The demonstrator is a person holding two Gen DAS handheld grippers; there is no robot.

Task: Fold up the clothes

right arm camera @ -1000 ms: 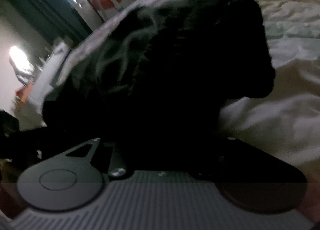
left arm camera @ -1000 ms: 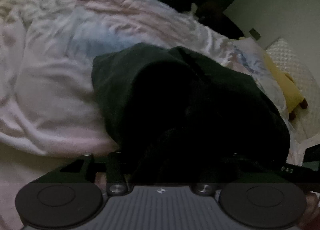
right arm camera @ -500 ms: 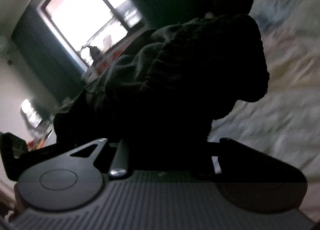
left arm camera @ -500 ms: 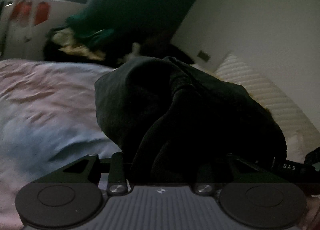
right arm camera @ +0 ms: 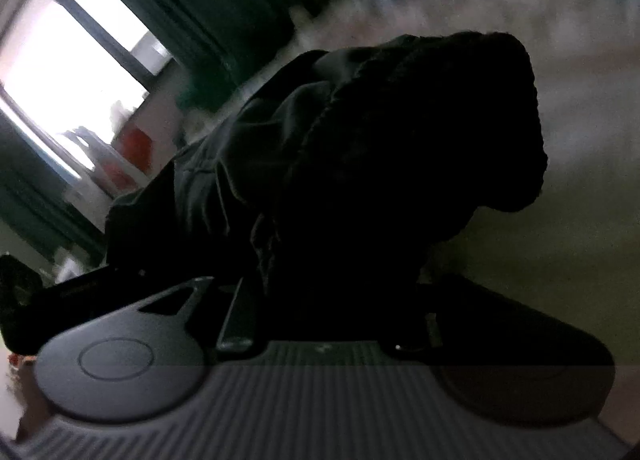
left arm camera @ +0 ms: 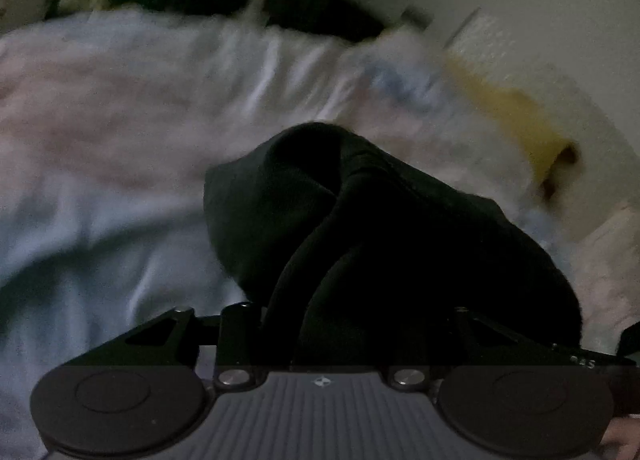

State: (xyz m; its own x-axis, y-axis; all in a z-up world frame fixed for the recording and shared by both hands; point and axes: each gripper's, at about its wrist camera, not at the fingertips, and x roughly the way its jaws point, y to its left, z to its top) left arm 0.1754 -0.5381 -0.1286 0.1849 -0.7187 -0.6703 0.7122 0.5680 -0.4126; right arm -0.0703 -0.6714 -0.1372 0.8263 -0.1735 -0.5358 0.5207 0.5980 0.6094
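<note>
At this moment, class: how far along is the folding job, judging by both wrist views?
Done: nothing shows a finished fold. In hand: the left gripper and right gripper each appear clamped on bunched dark garment, held up in front of the pale bedding. Left: laying it flat, folding it, smoothing it.

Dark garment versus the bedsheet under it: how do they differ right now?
The dark garment is near-black, while the bedsheet is pale pink and light blue. The garment is bunched in thick folds rising from the left gripper and the right gripper; the sheet lies spread out with shallow wrinkles. The garment covers a small patch; the sheet fills the background. Both are soft cloth.
</note>
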